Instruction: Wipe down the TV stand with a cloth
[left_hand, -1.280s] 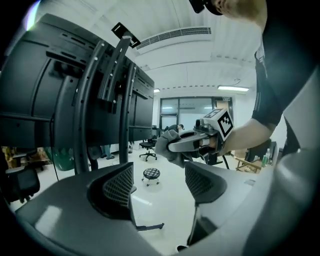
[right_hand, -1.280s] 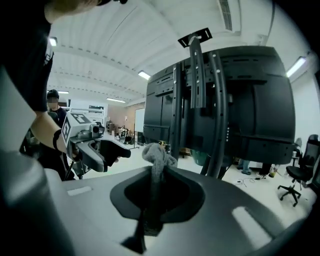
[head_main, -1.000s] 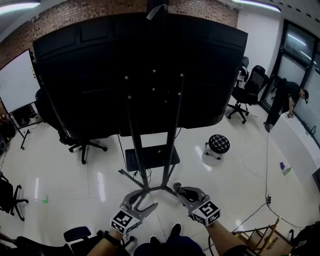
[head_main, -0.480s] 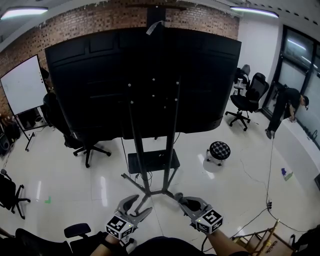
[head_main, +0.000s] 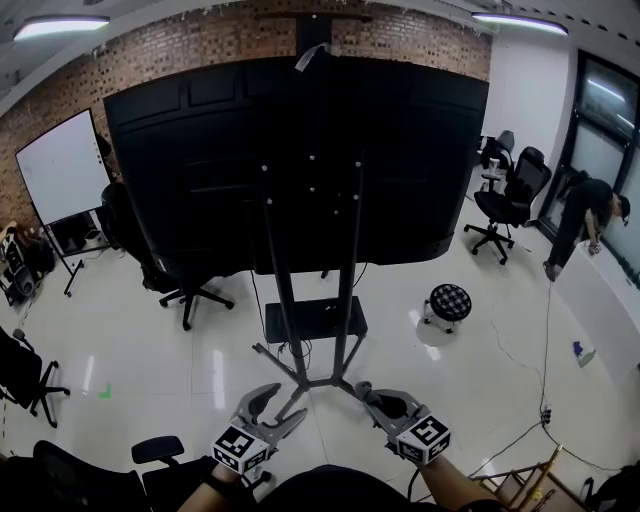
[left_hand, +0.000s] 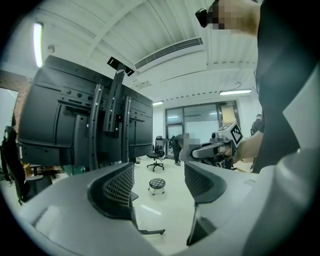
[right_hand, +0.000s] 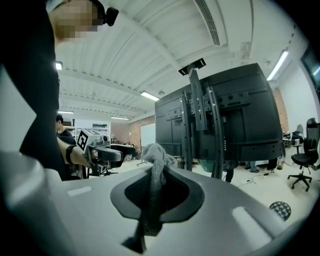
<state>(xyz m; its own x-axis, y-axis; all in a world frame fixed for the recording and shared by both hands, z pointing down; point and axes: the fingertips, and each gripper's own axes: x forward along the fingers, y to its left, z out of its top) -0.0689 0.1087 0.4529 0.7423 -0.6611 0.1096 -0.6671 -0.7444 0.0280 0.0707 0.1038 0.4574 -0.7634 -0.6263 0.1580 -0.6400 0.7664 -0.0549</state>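
Observation:
The black TV stand (head_main: 312, 300) rises ahead with twin poles, a low shelf (head_main: 315, 320) and splayed feet, carrying a large dark screen seen from behind. My left gripper (head_main: 272, 407) hovers by the stand's left foot, jaws apart and empty; its own view shows the gap (left_hand: 159, 184). My right gripper (head_main: 372, 397) is near the right foot, shut on a grey cloth (right_hand: 156, 176) that sticks up from between its jaws. The stand's poles (right_hand: 200, 125) show in the right gripper view.
A checkered stool (head_main: 449, 301) stands right of the stand. Black office chairs sit at the left (head_main: 190, 290) and back right (head_main: 510, 205). A whiteboard (head_main: 62, 165) is at far left. A person (head_main: 590, 215) bends by the right wall. A cable (head_main: 530, 400) runs over the white floor.
The head view has tilted up and drifted, so the stand and screen sit a little lower and farther. Both grippers stay low at the frame bottom, their states unchanged.

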